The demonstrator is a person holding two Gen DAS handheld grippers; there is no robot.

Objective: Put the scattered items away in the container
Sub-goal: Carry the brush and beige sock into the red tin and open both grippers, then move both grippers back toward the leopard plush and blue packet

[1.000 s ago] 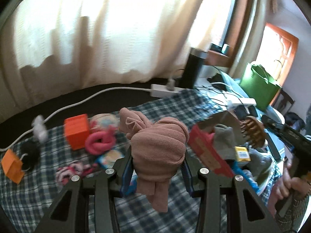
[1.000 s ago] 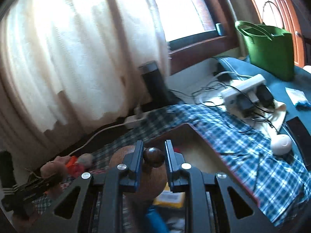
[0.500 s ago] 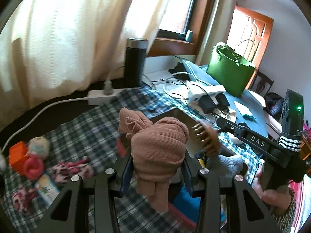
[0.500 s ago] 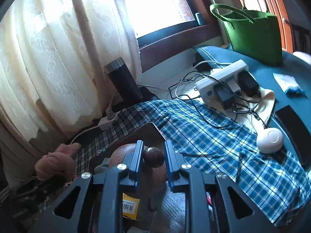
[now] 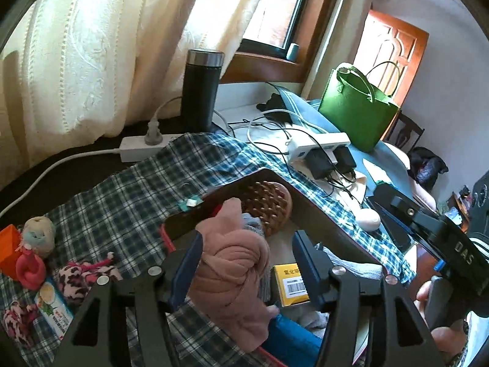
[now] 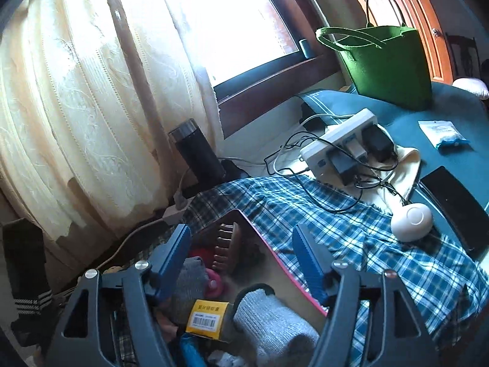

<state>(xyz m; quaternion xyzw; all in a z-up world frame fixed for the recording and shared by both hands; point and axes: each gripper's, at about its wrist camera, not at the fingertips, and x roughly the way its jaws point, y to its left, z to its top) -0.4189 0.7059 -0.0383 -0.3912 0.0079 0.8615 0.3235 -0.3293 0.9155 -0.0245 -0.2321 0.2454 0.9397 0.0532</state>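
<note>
Fingers of the left gripper (image 5: 247, 263) stand spread wide; the pink knotted cloth (image 5: 235, 272) lies against the left finger only, apart from the right one, over the container (image 5: 330, 217). Beyond it in the container rests the wooden brush (image 5: 269, 205), with the yellow box (image 5: 290, 284) just inside the right finger. The right gripper (image 6: 241, 257) is likewise released, grasping nothing, above the container's grey sock (image 6: 272, 327).
</note>
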